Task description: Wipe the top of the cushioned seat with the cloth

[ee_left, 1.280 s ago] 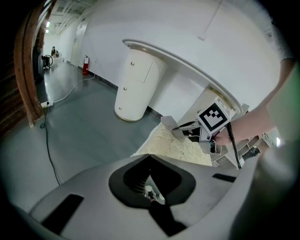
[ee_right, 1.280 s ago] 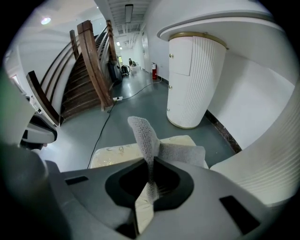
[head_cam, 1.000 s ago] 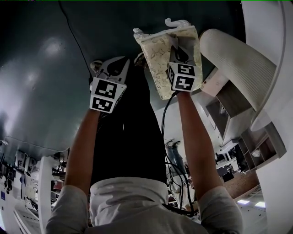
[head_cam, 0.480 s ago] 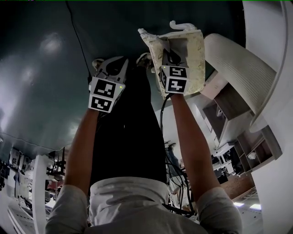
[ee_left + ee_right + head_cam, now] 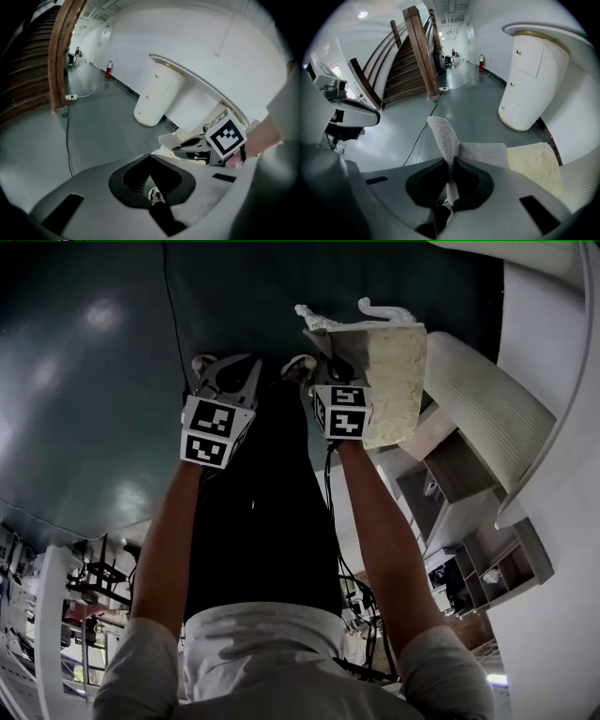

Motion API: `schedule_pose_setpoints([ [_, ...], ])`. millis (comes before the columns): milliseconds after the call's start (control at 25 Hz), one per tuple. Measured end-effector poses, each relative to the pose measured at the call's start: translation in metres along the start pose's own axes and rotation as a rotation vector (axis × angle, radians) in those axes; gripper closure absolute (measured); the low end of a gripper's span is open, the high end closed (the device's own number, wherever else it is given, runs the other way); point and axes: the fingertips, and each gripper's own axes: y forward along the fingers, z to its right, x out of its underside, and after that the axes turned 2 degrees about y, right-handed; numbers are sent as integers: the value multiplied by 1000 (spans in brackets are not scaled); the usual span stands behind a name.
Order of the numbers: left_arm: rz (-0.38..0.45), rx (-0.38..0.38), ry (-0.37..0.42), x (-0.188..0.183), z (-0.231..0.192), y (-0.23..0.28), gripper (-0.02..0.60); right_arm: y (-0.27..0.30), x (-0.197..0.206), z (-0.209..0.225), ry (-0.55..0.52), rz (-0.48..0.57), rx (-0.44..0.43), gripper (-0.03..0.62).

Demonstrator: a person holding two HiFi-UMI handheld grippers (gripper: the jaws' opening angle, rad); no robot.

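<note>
**A:** How will the cloth [image 5: 443,136] handle?

**B:** It is judged light, limp and grippy, not fragile. One fold is pinched in the right claw [image 5: 451,164], which is clenched on it; the rest hangs loose. A fuller bunch is advised for wiping pressure.

**A:** Where is it?

**B:** At the edge of the cushioned seat [image 5: 534,168]. Contact cannot be confirmed.

**A:** Pose?

**B:** Both arms are extended with the claws pitched down. The left claw [image 5: 150,157] is closed on nothing and held alongside, over the floor [image 5: 103,136].
</note>
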Motion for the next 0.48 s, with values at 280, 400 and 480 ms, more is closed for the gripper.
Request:
schedule_pose_setpoints([
  [280,27,-57,-75,18,-17,-18,568,9,-13,-40,-105,-15,-95,569],
  [400,34,-90,-136,26,-26,-27,568,4,-24,-59,-137,-15,-147,569],
  [480,40,-107,-167,27,-29,-31,568,-2,-35,-61,-131,5,-157,569],
])
